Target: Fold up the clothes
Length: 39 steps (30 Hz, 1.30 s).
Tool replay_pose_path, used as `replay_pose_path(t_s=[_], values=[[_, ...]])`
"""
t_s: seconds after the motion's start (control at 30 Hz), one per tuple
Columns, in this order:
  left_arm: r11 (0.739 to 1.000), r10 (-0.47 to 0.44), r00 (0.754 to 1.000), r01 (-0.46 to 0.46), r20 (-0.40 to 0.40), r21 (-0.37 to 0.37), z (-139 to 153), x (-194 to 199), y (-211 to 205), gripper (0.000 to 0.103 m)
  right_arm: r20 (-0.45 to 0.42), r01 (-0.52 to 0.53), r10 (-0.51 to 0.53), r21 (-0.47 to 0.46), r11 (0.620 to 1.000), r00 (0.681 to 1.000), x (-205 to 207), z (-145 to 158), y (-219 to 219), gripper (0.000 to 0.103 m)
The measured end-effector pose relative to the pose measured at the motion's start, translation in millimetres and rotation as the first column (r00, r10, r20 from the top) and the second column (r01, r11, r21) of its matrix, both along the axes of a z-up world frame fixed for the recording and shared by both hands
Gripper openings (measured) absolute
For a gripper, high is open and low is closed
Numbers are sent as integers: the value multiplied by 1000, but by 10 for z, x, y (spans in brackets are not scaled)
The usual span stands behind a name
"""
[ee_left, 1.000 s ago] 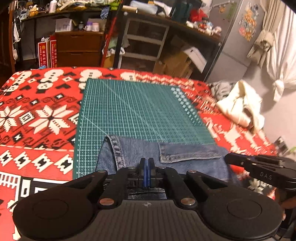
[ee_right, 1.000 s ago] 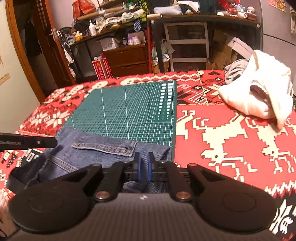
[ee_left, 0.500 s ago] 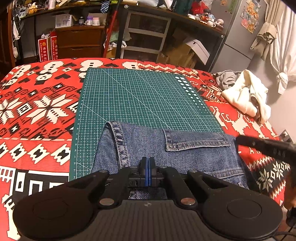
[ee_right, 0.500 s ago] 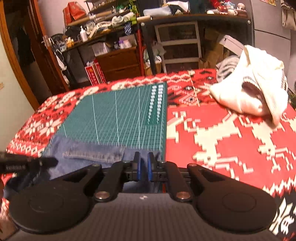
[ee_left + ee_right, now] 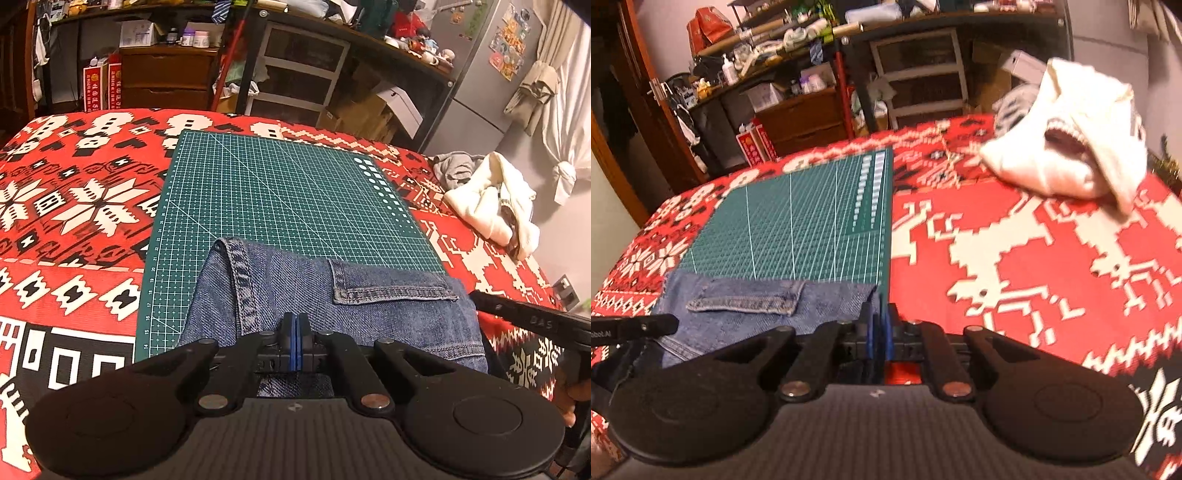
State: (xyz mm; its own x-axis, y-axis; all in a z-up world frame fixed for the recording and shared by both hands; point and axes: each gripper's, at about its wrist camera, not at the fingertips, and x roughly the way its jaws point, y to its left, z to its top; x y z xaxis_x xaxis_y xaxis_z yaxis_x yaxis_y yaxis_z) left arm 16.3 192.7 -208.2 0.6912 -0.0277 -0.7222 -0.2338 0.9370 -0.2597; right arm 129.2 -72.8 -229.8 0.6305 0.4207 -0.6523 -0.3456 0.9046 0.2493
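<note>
A red patterned blanket [image 5: 74, 206] covers the bed, and a green cutting mat [image 5: 280, 199] lies on it; the jeans [image 5: 332, 306] lie over the mat's near edge. The left hand-held gripper [image 5: 294, 332] and right hand-held gripper [image 5: 878, 328] each pinch denim at the near side. The fold seems in progress; next, both should carry the cloth forward evenly.

A green cutting mat [image 5: 280, 192] is laid on a red patterned blanket [image 5: 74, 206]. Near the blanket's far right corner a cream garment [image 5: 1067, 158] is heaped, with grey cloth [image 5: 456, 168] just behind. Beyond the far edge, cluttered shelves [image 5: 303, 70] and a wooden dresser [image 5: 166, 79] are seen.
</note>
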Motion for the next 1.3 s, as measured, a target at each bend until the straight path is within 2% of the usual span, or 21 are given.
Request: replay_pose_path(t_s=[0.13, 0.23, 0.37, 0.47, 0.7, 0.83, 0.97, 1.07, 1.2, 1.3], values=[[1000, 7, 1000, -7, 7, -12, 89, 20, 12, 3, 62, -34, 35, -13, 999, 997, -67, 167, 93, 7], [1000, 11, 1000, -11, 10, 3, 164, 96, 39, 4, 65, -66, 65, 8, 998, 996, -66, 223, 188, 7], [999, 38, 999, -38, 14, 34, 208, 262, 156, 4, 24, -78, 79, -15, 997, 997, -21, 137, 293, 7], [996, 54, 998, -52, -32, 70, 162, 413, 243, 3, 6, -78, 78, -8, 997, 997, -27, 48, 273, 7], [991, 38, 999, -33, -39, 130, 92, 401, 223, 3, 18, -83, 83, -11, 996, 996, -144, -68, 179, 7], [993, 84, 996, -82, -25, 83, 82, 327, 336, 3, -1, -81, 81, -6, 997, 997, -202, -63, 95, 8], [986, 150, 989, -149, -15, 77, 127, 202, 453, 3, -1, -58, 58, -17, 998, 998, -309, -3, 14, 9], [988, 154, 988, -154, 32, -11, 200, 44, 512, 3, 25, -76, 75, 4, 997, 997, -380, 82, 13, 9], [993, 106, 989, -100, 100, -56, 348, -66, 364, 3, 62, -147, 147, -10, 989, 987, -410, 183, 234, 9], [995, 30, 993, -19, 117, -95, 347, -32, 163, 3, 67, -197, 198, -19, 980, 978, -398, 197, 450, 9]])
